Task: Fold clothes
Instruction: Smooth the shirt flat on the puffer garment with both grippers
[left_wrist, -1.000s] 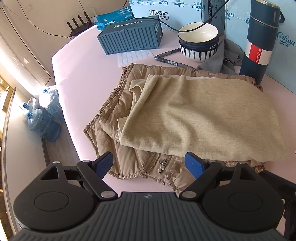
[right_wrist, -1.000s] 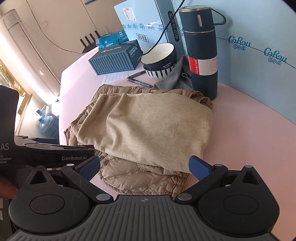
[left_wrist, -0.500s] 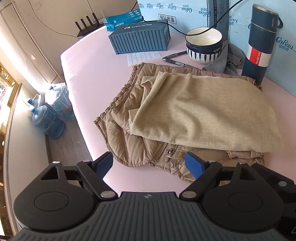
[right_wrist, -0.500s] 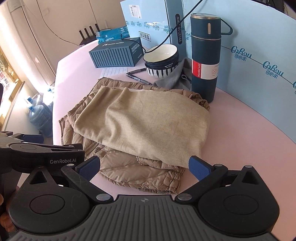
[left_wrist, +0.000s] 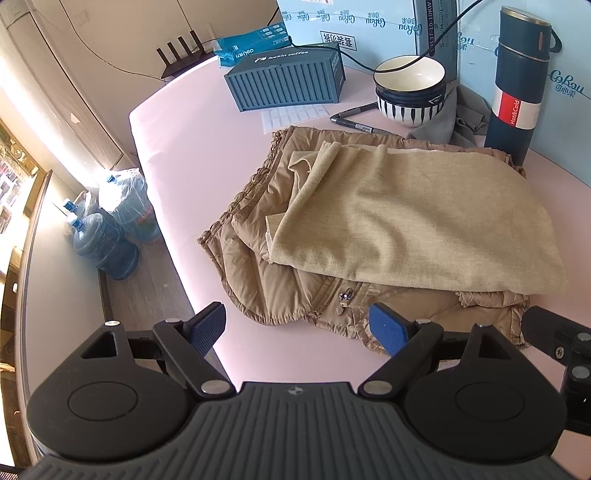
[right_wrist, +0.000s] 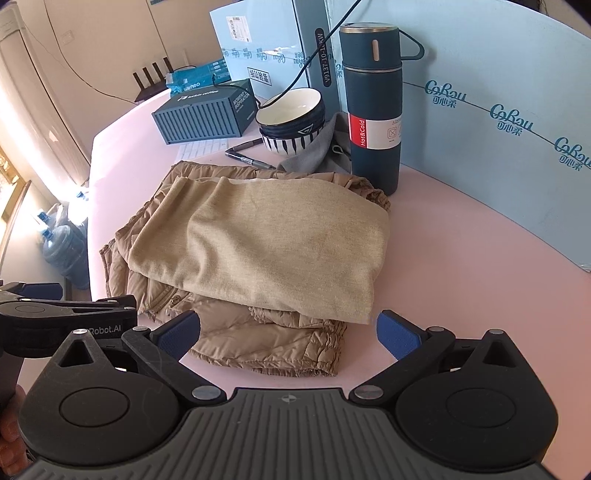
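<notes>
A folded beige knit garment (left_wrist: 413, 214) (right_wrist: 269, 243) lies on top of a folded tan puffer jacket (left_wrist: 266, 273) (right_wrist: 258, 336) on the pink table (left_wrist: 192, 147) (right_wrist: 461, 258). My left gripper (left_wrist: 299, 326) hangs open just short of the jacket's near edge, nothing between its blue pads. My right gripper (right_wrist: 290, 332) is open too, over the jacket's near hem and empty. The left gripper's body (right_wrist: 62, 317) shows at the left of the right wrist view.
Behind the clothes stand a dark blue flask (left_wrist: 517, 81) (right_wrist: 373, 107), stacked bowls (left_wrist: 410, 92) (right_wrist: 291, 123), a grey cloth (right_wrist: 317, 155), pens (left_wrist: 354, 118), a blue container-shaped box (left_wrist: 284, 77) and cardboard panels (right_wrist: 517, 129). Water bottles (left_wrist: 103, 236) sit on the floor past the table's left edge.
Both grippers have drawn back and up from the folded pile, which now looks smaller and farther away. The clothes have not moved. Both stay open.
</notes>
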